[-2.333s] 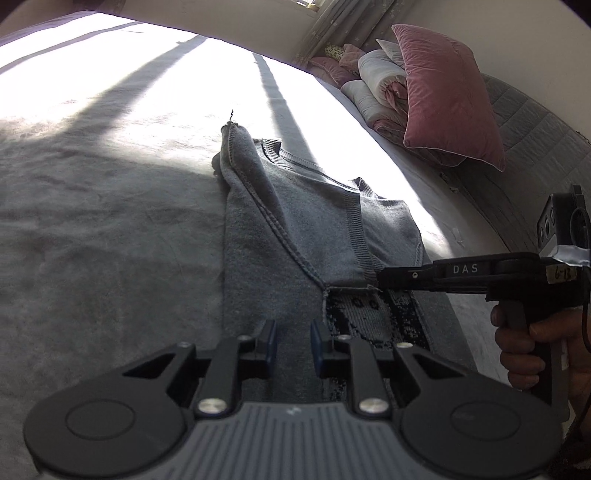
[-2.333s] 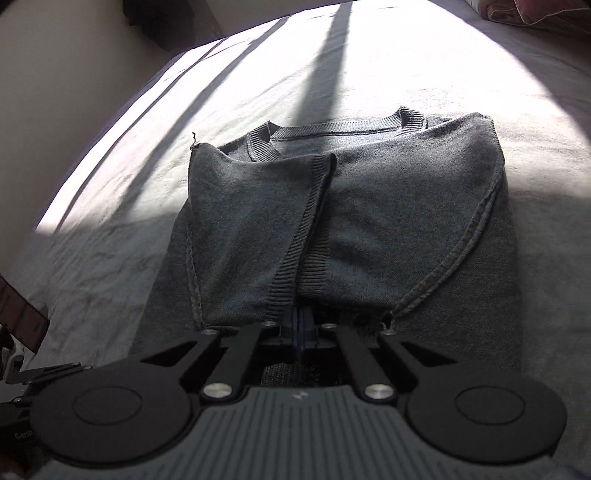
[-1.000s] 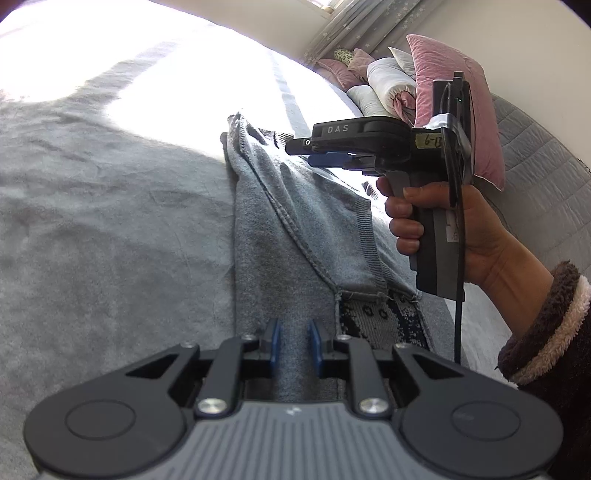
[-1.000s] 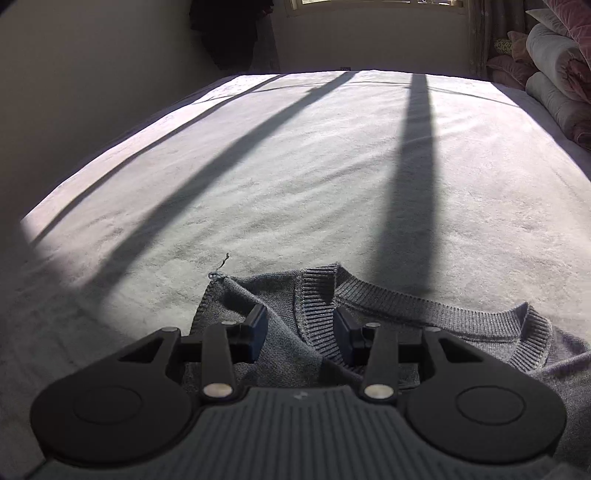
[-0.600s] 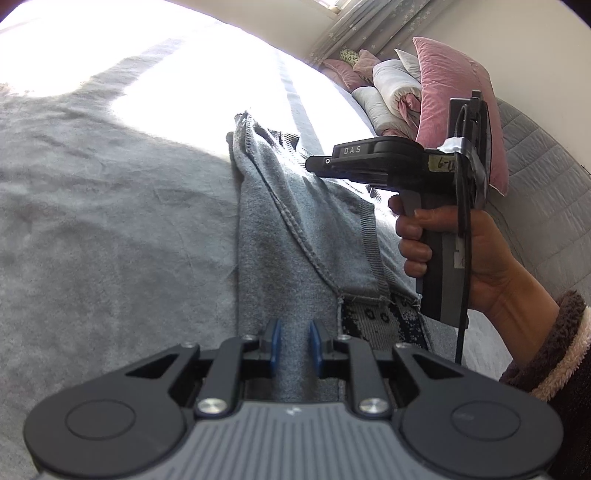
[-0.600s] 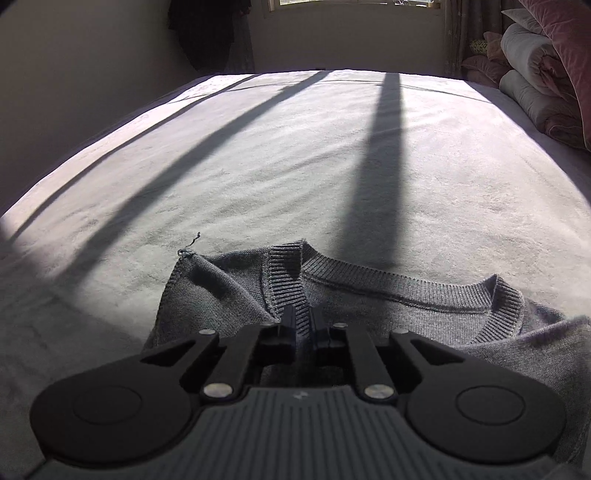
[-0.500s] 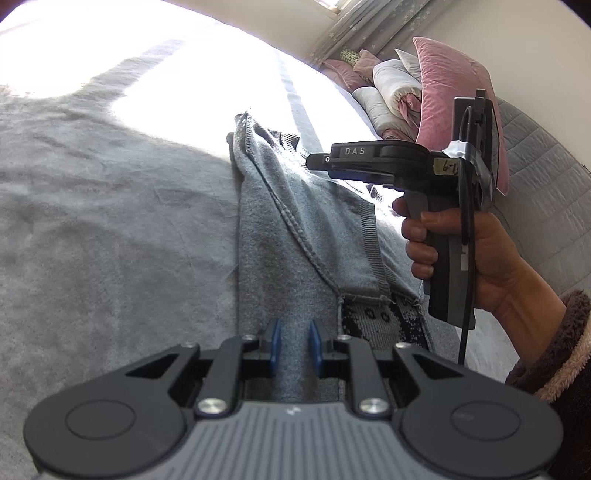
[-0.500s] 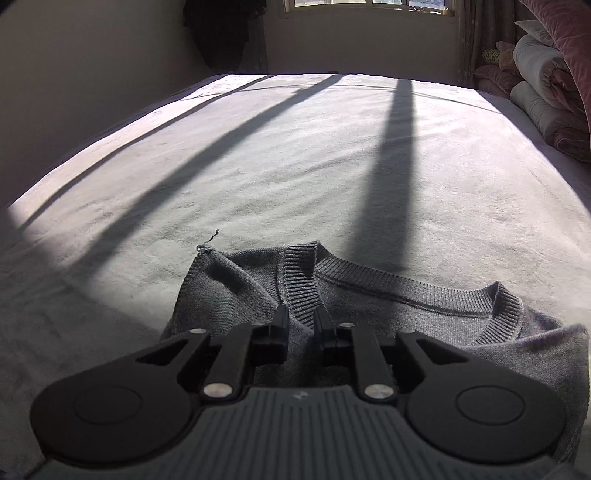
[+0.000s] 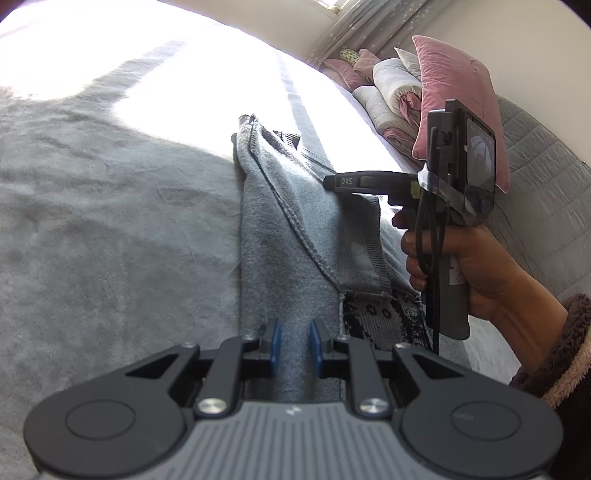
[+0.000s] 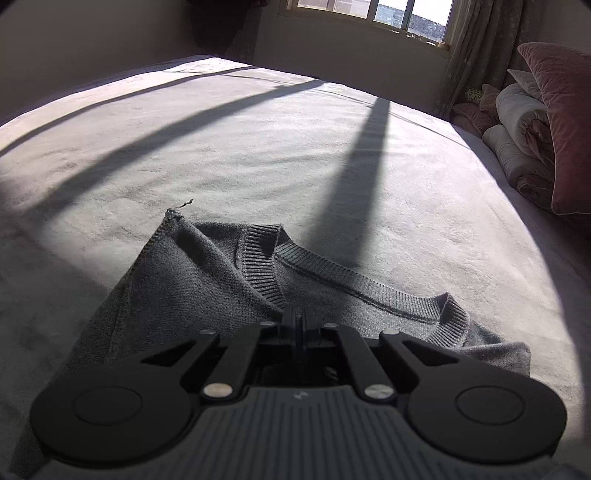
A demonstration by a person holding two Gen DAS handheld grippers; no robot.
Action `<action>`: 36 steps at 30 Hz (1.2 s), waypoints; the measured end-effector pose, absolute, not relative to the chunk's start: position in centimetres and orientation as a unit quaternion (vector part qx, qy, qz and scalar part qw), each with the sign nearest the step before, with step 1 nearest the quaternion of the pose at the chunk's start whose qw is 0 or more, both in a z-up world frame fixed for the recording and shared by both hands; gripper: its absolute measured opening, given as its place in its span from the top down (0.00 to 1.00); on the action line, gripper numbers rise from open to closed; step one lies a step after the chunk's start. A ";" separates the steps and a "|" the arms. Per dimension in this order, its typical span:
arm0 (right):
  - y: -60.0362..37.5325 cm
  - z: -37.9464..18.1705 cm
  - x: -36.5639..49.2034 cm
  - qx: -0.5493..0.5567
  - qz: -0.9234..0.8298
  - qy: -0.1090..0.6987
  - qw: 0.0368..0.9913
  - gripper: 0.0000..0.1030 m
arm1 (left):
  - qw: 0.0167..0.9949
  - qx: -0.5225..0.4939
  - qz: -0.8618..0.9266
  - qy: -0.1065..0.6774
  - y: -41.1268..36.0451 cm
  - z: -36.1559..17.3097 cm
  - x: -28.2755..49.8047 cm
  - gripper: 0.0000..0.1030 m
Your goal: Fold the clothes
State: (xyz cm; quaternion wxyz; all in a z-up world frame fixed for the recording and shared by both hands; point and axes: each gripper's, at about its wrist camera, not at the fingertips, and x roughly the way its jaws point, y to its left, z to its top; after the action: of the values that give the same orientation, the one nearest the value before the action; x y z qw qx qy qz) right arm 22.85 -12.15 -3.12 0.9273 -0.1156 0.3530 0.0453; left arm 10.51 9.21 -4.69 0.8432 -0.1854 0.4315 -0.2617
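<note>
While the grey sweater (image 10: pixel 207 288) lies sleeves-in on the bed (image 10: pixel 258 155), the right gripper (image 10: pixel 297 325) is clamped, apparently on collar-side fabric. Left gripper (image 9: pixel 294 345) sits narrowly parted at the near hem, holding nothing. Next: 1 lengthwise fold.

Wide bed (image 10: pixel 258 155) under a grey plush blanket (image 9: pixel 110 229), half in bright sun, half in shade, crossed by long dark bar shadows (image 10: pixel 354 192). At the far right end, a pink velvet pillow (image 9: pixel 461 96) propped upright against a quilted grey headboard (image 9: pixel 546 206). Beside it, rolled white and pink bedding (image 10: pixel 524 125) stacked in a heap. Behind that, a pale patterned curtain (image 10: pixel 469 48) hanging next to a window (image 10: pixel 373 14) in the back wall. Something dark hanging in the far left corner (image 10: pixel 221 26), too dim to identify.
</note>
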 end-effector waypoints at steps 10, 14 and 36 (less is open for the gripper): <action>-12.0 -1.3 19.8 -0.038 0.104 0.358 0.927 0.86 | 0.843 -0.188 -0.253 0.435 9.2 -4.5 10.5 0.82; -11.7 -2.0 17.6 -0.019 0.123 0.389 0.913 0.86 | 0.846 -0.177 -0.252 0.434 9.2 -4.4 9.9 0.82; -15.8 -2.6 0.6 0.227 0.262 0.466 0.814 0.62 | 0.833 -0.068 -0.262 0.483 11.4 -0.9 -1.5 0.76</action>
State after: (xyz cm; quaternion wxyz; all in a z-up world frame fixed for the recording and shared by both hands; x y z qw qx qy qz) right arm 0.61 -15.81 -2.59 0.8143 0.2267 0.4656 0.2623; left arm -1.47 11.40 -0.89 0.8330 -0.0678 0.4826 -0.2618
